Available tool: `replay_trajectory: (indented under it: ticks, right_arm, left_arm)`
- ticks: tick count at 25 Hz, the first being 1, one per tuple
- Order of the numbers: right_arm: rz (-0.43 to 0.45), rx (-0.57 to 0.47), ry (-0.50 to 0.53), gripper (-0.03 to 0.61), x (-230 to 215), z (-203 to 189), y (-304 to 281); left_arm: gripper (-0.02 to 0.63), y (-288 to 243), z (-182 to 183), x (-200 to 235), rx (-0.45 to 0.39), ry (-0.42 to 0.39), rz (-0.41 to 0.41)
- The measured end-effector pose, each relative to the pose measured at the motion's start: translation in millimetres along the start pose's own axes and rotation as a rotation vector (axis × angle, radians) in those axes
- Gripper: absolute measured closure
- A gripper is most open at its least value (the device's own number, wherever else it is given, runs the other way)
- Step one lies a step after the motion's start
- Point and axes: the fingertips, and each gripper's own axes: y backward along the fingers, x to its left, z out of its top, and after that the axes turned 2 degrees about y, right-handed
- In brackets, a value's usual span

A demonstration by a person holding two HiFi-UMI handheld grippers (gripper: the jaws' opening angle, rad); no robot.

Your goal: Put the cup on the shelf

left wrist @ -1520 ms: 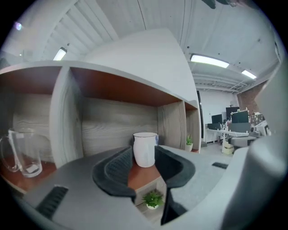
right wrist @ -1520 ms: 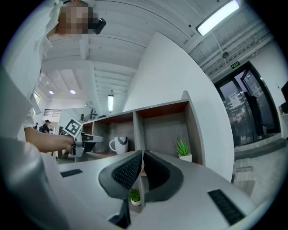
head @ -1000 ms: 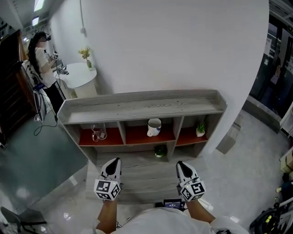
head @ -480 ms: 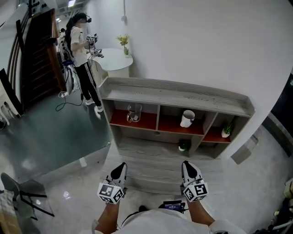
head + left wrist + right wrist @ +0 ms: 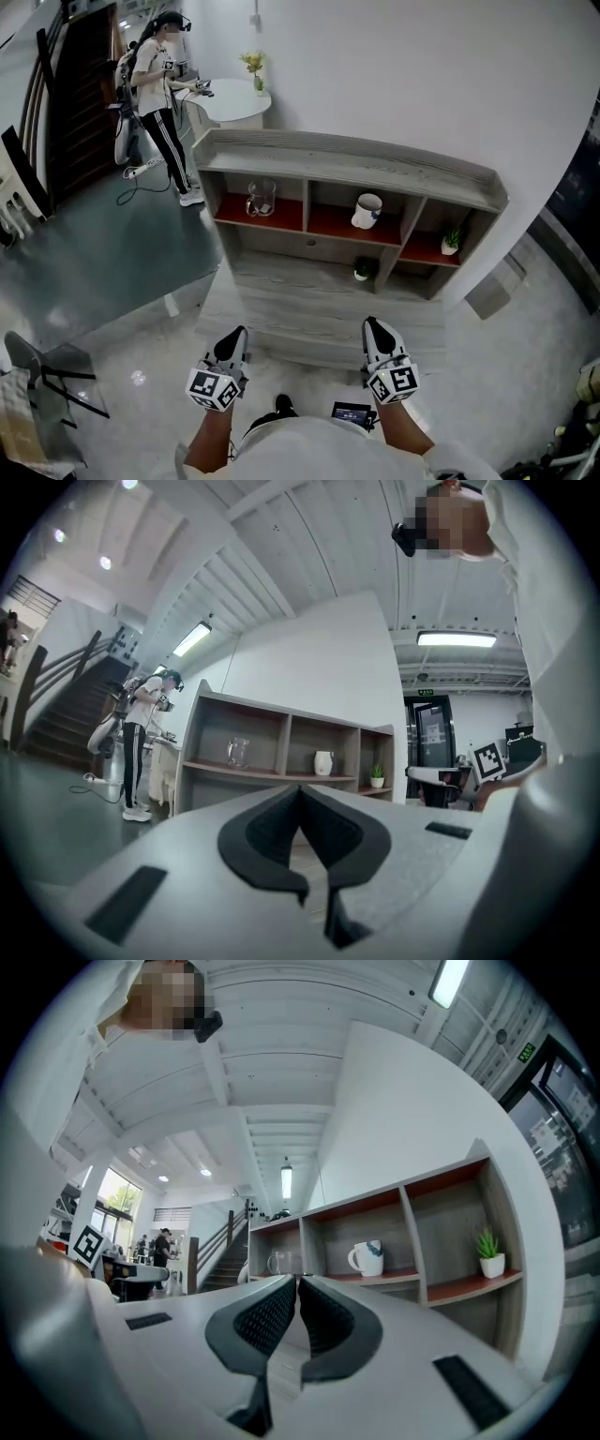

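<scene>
Compared with a second ago, the shelf (image 5: pixel 347 167) sits farther from us and runs at a slant across the head view rather than square-on. To the left of the shelf much more floor now shows. The other person (image 5: pixel 155 84) there, earlier only partly in view, now stands full length beside the round white tabletop (image 5: pixel 234 99) behind the shelf's left end.

The cup (image 5: pixel 367 211) has not moved. It stands upright in the shelf's middle compartment, on the red board. The glass jug (image 5: pixel 262 198) is in the compartment to its left and a small potted plant (image 5: pixel 451 242) in the one to its right.

The left gripper (image 5: pixel 236 335) and the right gripper (image 5: pixel 371 326) are both well short of the shelf and lower in the head view than before. Each has its fingers closed together with nothing between them, as a second ago.

A second little plant (image 5: pixel 362 271) on the shelf's lower level lies in shadow, and we can make out little of it. The jug is see-through, so we cannot tell whether it holds anything. From the left gripper view the cup (image 5: pixel 322 762) is tiny. The right gripper view shows the cup (image 5: pixel 367 1258) more clearly, with its handle to the left and a blue mark we cannot read. Our forearms are cut off at the bottom edge of the head view. A chair (image 5: pixel 47 375) far left of the shelf is cut off by the left edge.
</scene>
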Motion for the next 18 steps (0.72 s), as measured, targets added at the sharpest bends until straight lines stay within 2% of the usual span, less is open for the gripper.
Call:
replay_trajectory:
  ticks: [6,10,14,18]
  right_arm:
    - [-0.076,0.066,-0.021,0.538,-39.2,-12.5,91.3]
    - [-0.124,0.082,-0.028,0.538,-58.1,-17.9,142.7]
    - [-0.141,0.081,0.007,0.538,-57.9,-18.7,173.9]
    - [-0.146,0.073,0.037,0.538,-51.4,-16.4,199.8]
  left_arm:
    - [0.606,6.1,-25.5,-66.3,0.041,0.006,0.0]
    - [0.606,13.9,-27.7,-105.8,0.027,-0.04,0.01]
    - [0.606,31.7,-35.7,-122.2,0.038,-0.065,0.065]
    - [0.606,52.2,-41.6,-142.1,0.05,-0.077,0.073]
